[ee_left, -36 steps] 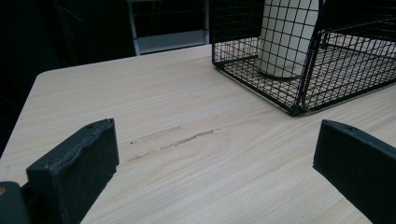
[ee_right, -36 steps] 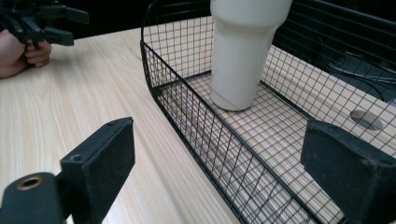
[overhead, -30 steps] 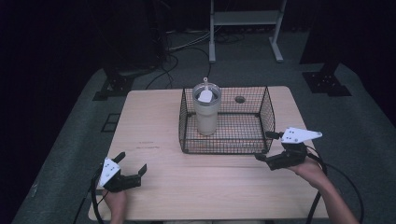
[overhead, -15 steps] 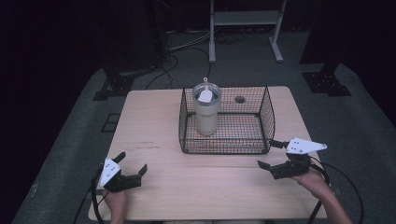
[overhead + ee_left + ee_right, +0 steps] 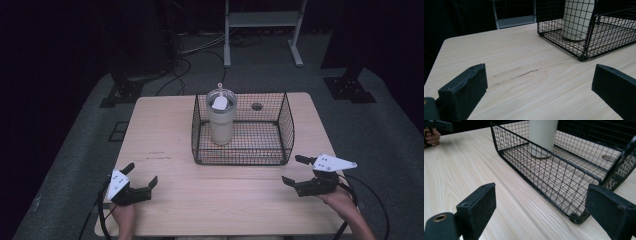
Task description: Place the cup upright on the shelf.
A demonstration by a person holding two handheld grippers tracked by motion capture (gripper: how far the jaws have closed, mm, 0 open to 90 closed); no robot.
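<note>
— What's in the wire basket point(image 5: 280, 150)?
— A smooth, pale cylindrical tumbler point(image 5: 221, 122), standing upright at its left end on the light wood-grain counter point(image 5: 165, 130); the lid looks clear, perhaps.
— The grippers?
— Left gripper point(image 5: 139, 181) and right gripper point(image 5: 296, 171) rest near the front edge, jaws spread, holding nothing.

A metal stand point(image 5: 262, 20) and cables point(image 5: 200, 50) sit behind the wooden table point(image 5: 160, 135).

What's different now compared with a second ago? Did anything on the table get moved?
The right gripper drew back from the wire basket's front right corner toward the person's edge of the table, jaws open and empty. The left gripper, the basket and the tumbler standing in it stayed put.
</note>
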